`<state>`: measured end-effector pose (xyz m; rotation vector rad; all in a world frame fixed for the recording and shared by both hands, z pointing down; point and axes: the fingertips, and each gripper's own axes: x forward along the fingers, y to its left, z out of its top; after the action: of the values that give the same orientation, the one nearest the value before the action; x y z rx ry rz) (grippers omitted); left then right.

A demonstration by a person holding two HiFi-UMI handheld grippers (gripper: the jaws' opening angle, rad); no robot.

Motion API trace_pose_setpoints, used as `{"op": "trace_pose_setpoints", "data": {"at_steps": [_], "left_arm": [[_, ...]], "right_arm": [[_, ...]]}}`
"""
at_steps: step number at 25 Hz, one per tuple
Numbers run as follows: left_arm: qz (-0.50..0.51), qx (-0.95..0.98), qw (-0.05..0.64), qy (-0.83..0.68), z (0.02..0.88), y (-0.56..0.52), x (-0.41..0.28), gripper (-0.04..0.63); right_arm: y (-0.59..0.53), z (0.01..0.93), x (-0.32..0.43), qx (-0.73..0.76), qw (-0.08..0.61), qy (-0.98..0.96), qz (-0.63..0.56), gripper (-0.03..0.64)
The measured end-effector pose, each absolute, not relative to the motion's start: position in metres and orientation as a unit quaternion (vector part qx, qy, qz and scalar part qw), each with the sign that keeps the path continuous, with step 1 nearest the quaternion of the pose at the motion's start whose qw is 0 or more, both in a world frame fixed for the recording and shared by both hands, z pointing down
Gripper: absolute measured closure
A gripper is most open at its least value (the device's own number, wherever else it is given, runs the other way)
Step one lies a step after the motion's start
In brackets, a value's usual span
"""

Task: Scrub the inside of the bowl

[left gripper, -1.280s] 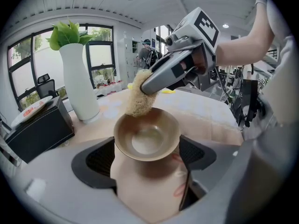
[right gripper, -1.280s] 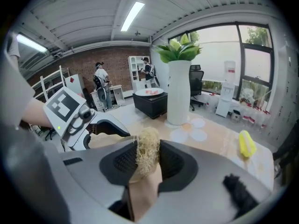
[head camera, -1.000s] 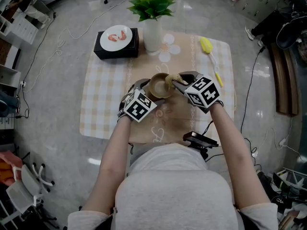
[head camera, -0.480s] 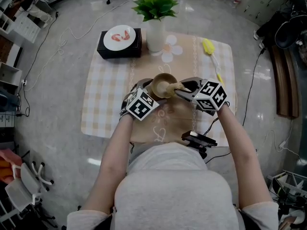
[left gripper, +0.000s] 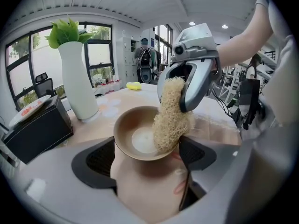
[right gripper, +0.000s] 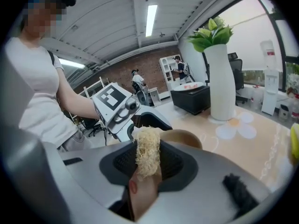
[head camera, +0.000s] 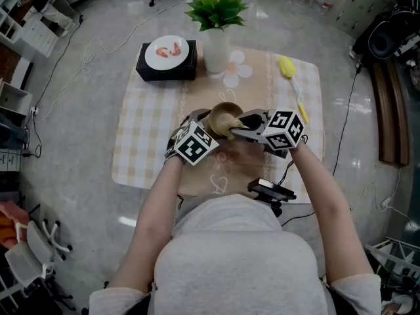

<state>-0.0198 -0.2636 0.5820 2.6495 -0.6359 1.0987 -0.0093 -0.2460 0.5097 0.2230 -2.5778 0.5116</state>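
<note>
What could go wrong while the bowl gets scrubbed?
1. The left gripper pinches the bowl only by its round sides, so a hard push might make it twist or slip out.
2. The right gripper holds the loofah by one end, so rubbing might tug it loose.
3. The white vase stands behind the bowl, so a big swing might knock it over.

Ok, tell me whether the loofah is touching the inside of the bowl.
Touching. In the left gripper view the loofah dips into the bowl, its lower end pressed against the inner wall with no gap.
</note>
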Motion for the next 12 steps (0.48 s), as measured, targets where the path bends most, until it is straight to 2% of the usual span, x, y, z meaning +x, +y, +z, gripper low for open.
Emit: {"op": "trace_pose_setpoints", "data": {"at_steps": [12], "left_arm": [[0.378, 0.897, 0.099, -0.207, 0.582, -0.262, -0.02, 0.153]], "right_arm": [[-0.268, 0.509, -0.035, 0.074, 0.223, -0.952, 0.196, 0.512]]}}
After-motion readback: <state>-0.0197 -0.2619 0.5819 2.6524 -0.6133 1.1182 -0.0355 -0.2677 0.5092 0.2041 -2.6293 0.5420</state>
